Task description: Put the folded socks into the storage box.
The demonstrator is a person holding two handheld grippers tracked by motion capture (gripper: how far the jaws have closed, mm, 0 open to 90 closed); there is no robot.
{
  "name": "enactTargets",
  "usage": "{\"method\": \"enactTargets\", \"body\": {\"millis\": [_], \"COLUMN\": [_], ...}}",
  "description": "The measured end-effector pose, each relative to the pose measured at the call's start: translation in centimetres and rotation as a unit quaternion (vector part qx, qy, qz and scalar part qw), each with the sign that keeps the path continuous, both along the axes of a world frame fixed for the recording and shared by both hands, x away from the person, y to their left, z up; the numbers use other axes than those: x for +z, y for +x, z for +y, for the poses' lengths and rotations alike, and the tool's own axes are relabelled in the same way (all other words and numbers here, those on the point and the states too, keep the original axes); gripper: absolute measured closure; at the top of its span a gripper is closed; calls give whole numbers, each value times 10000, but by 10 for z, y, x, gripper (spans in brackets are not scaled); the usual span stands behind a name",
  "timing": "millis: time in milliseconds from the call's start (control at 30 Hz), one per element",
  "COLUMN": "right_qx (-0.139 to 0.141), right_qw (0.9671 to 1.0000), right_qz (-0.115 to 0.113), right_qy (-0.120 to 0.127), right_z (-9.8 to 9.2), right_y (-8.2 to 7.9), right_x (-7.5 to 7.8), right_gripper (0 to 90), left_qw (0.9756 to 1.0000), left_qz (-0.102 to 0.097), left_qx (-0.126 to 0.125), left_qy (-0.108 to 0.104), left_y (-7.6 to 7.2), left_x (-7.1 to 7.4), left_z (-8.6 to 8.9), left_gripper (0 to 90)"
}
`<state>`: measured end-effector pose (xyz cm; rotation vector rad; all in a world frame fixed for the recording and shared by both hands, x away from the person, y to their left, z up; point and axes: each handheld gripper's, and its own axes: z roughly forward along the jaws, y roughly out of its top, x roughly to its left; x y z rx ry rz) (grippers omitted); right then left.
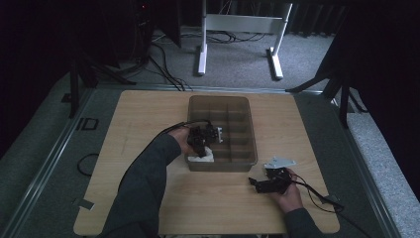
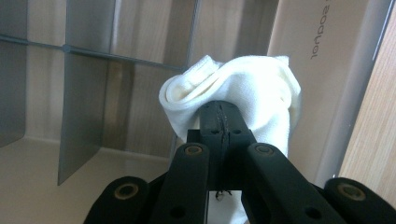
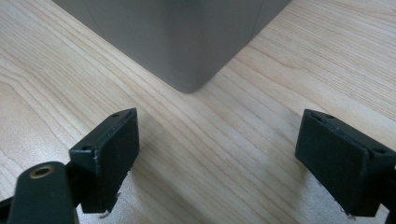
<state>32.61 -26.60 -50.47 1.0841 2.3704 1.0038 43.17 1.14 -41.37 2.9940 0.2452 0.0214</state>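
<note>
High view – step: the left tool [image 1: 202, 144] hangs over the near left corner of the grey divided bin [image 1: 247, 148], with a white cloth [image 1: 200, 157] bunched just under it; I judge the cloth is being set into that corner compartment.
High view – right tool: the right tool [image 1: 257, 182] rests on the desk [image 1: 148, 119] near the bin's near right corner, apart from it.
High view – bin contents: the other compartments look bare, though the dark picture leaves that unsure.
Left gripper view – grip: the left tool's jaws are pressed together, pinching a fold of the white cloth [image 2: 233, 93].
Left gripper view – place: the cloth hangs beside the bin's outer wall and a smoky divider [image 2: 84, 93]; pale desk shows through the floor.
Left gripper view – next move: likely lower the cloth to the compartment floor, then part the jaws.
Right gripper view – state: the right tool [image 3: 217, 158] stands wide apart, holding nothing.
Right gripper view – ahead: the bin's rounded corner [image 3: 187, 46] sits on the desk, untouched.
</note>
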Motion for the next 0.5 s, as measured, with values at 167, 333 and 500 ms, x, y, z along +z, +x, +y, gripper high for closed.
{"method": "enactTargets", "body": {"millis": [167, 333, 500], "right_qx": [1, 1, 2], "right_qw": [10000, 10000, 10000], "right_qz": [0, 0, 0], "right_qy": [-1, 0, -1], "right_z": [0, 0, 0], "right_y": [0, 0, 0], "right_x": [0, 0, 0], "right_gripper": [132, 132, 132], "left_qw": [10000, 9998, 9997], "left_qz": [10, 7, 35], "left_qx": [6, -18, 12], "left_qy": [27, 204, 248], "left_y": [1, 0, 1], "left_x": [-2, -8, -14], "left_z": [0, -1, -1], "left_gripper": [900, 900, 900]}}
